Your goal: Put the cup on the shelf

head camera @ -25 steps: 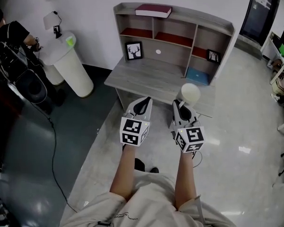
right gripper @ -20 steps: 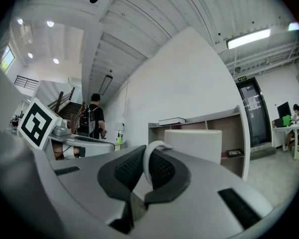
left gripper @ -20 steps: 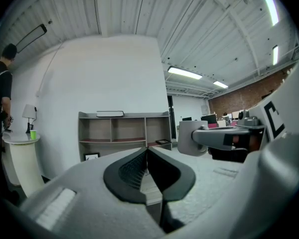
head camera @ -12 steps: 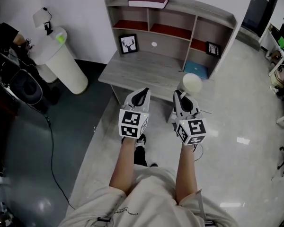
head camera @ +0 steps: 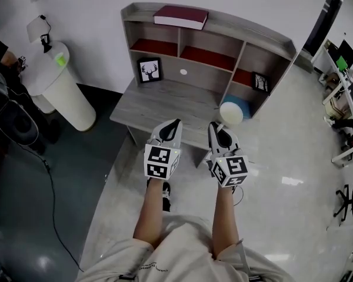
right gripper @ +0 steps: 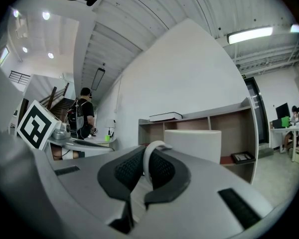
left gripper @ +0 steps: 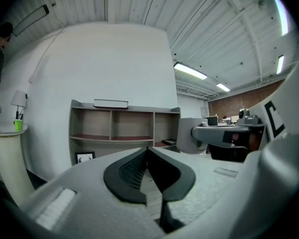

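Note:
A white cup [head camera: 230, 113] hangs in the air over the desk's front right part, held by its handle in my right gripper [head camera: 217, 130], which is shut on it. In the right gripper view the cup [right gripper: 193, 144] stands upright just beyond the jaws, its handle pinched between the pads. My left gripper [head camera: 172, 127] is shut with nothing in it and hovers over the desk's front edge. The wooden shelf unit [head camera: 207, 43] stands on the desk [head camera: 165, 104] ahead, and it also shows in the left gripper view as the shelf unit [left gripper: 123, 130].
A dark red book [head camera: 180, 16] lies on top of the shelf unit. A framed deer picture [head camera: 149, 70] and a small frame [head camera: 259, 81] stand in the lower compartments. A white round pedestal [head camera: 62, 90] with a green cup stands left, next to a person [head camera: 0, 51].
Both grippers and the cup have come closer to the desk and shelf as the person stepped forward. The cup stays held in the right gripper.

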`<state>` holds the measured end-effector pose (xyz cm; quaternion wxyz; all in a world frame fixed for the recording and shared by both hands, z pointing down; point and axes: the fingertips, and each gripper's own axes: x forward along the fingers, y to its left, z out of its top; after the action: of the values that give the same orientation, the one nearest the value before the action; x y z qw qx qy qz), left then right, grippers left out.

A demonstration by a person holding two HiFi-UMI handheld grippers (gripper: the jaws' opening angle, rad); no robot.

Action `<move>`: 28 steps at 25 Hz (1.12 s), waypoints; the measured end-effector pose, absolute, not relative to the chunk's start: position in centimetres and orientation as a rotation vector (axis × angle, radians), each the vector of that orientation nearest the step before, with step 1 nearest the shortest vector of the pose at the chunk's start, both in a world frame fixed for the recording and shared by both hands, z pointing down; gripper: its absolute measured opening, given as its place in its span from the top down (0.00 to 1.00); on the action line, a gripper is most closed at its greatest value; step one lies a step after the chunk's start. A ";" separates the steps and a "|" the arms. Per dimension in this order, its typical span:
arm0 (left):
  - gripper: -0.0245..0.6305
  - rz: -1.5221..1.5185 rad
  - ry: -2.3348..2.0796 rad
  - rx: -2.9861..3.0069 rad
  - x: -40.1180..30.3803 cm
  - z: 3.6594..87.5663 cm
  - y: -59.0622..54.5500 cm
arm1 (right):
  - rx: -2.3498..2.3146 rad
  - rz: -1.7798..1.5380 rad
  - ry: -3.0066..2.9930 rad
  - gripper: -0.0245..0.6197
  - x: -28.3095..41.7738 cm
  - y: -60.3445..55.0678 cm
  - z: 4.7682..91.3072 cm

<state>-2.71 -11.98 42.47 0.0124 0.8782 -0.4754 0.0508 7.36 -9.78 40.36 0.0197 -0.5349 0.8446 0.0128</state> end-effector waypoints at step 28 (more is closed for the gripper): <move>0.95 0.146 -1.028 2.759 -3.6 46.4 -31.6 | -1.945 -0.004 2.472 0.93 4.6 -28.4 43.7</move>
<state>-3.65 -31.61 46.44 0.0966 0.9315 -0.3472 0.0493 4.64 -28.35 43.66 -0.0020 -0.6183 0.7860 -0.0012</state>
